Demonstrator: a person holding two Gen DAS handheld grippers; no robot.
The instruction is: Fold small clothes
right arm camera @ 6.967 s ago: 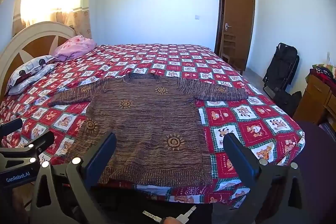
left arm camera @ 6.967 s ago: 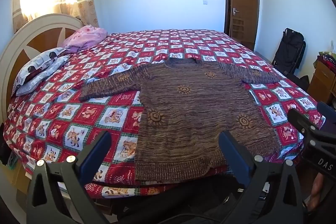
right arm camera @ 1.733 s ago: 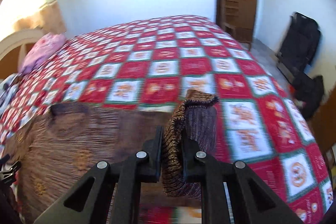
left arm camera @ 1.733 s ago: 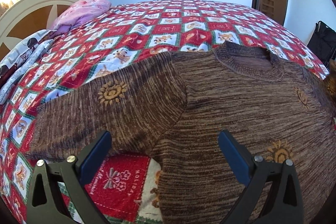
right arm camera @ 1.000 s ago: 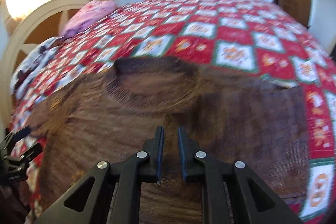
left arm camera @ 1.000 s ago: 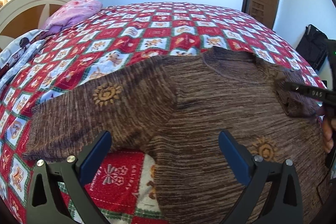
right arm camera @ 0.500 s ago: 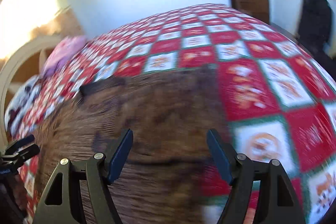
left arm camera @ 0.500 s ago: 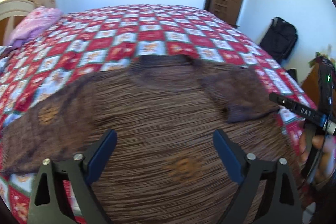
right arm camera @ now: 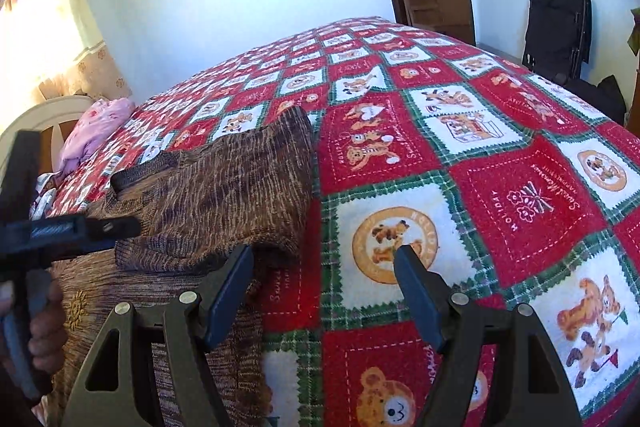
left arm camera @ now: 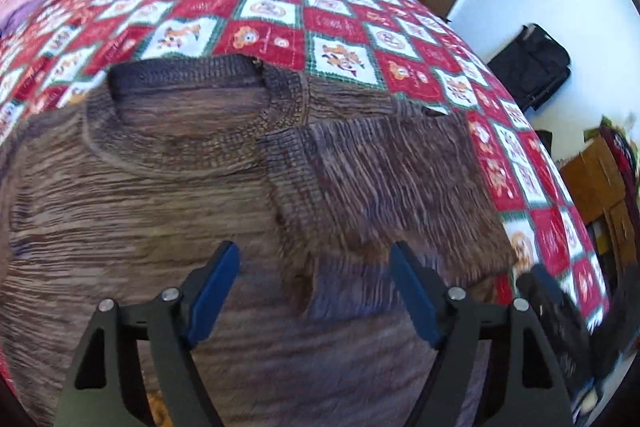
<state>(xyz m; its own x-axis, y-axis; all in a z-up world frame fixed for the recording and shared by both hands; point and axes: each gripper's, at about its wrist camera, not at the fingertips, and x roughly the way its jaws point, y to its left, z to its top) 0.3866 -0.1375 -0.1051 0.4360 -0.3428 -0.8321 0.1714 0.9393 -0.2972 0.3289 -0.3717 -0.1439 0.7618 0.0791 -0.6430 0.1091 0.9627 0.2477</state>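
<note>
Your left gripper (left arm camera: 314,267) hangs over the brown ribbed-knit sweater (left arm camera: 160,195), jaws just narrowing yet apart, gripping nothing. Your right gripper (right arm camera: 324,263) gapes empty at the sweater's edge, above the checked bear-print quilt (right arm camera: 460,187). The sweater lies flat, one sleeve (left arm camera: 380,179) folded across its chest.
</note>
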